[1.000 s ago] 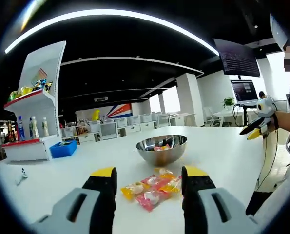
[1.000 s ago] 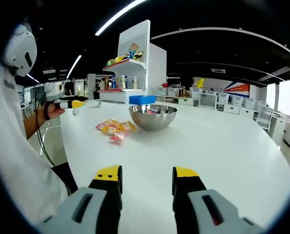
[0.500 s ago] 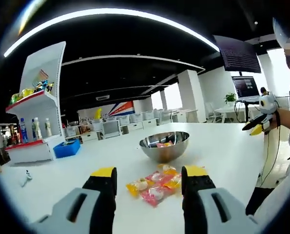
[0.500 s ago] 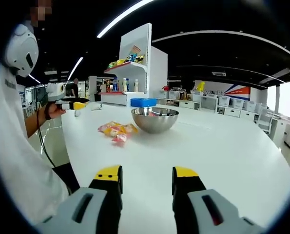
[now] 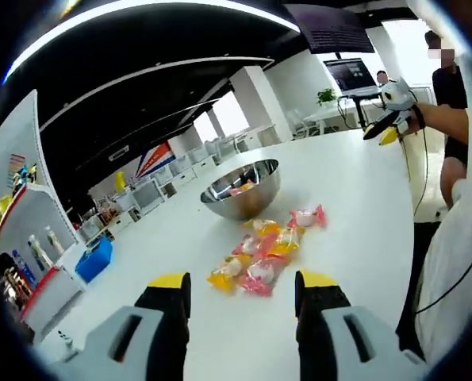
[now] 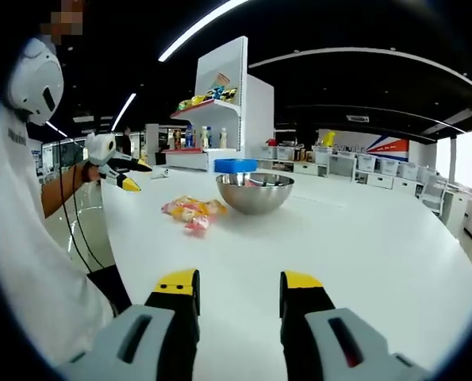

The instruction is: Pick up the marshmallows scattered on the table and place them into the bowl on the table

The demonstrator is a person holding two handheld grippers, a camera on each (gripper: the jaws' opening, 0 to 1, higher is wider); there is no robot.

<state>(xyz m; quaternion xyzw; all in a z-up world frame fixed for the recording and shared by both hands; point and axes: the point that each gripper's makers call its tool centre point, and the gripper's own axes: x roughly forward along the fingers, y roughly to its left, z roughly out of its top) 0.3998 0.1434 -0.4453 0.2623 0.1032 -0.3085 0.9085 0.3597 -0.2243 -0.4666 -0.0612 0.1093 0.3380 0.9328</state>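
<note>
Several marshmallows (image 5: 258, 255) in pink, yellow and orange wrappers lie on the white table (image 5: 347, 182), just ahead of my left gripper (image 5: 242, 298). Its jaws are open with nothing between them. One wrapped marshmallow (image 5: 307, 216) lies apart to the right. Behind the pile stands the steel bowl (image 5: 239, 189) with a few sweets inside. My right gripper (image 6: 239, 298) is open and empty over bare table (image 6: 362, 238), well short of the bowl (image 6: 255, 190) and the marshmallows (image 6: 192, 213). In the right gripper view, the left gripper (image 6: 134, 175) is tipped down at the table's left edge.
A blue bin (image 6: 234, 165) and a white shelf unit (image 6: 220, 103) with bottles and snacks stand behind the bowl. The right gripper (image 5: 378, 133), held in a hand, hangs at the table's far right edge. A person's white sleeve (image 6: 29, 262) fills the left side.
My left gripper has lifted and tipped downward toward the marshmallows, so its view has rolled and now looks down on the pile. My right gripper has stayed put.
</note>
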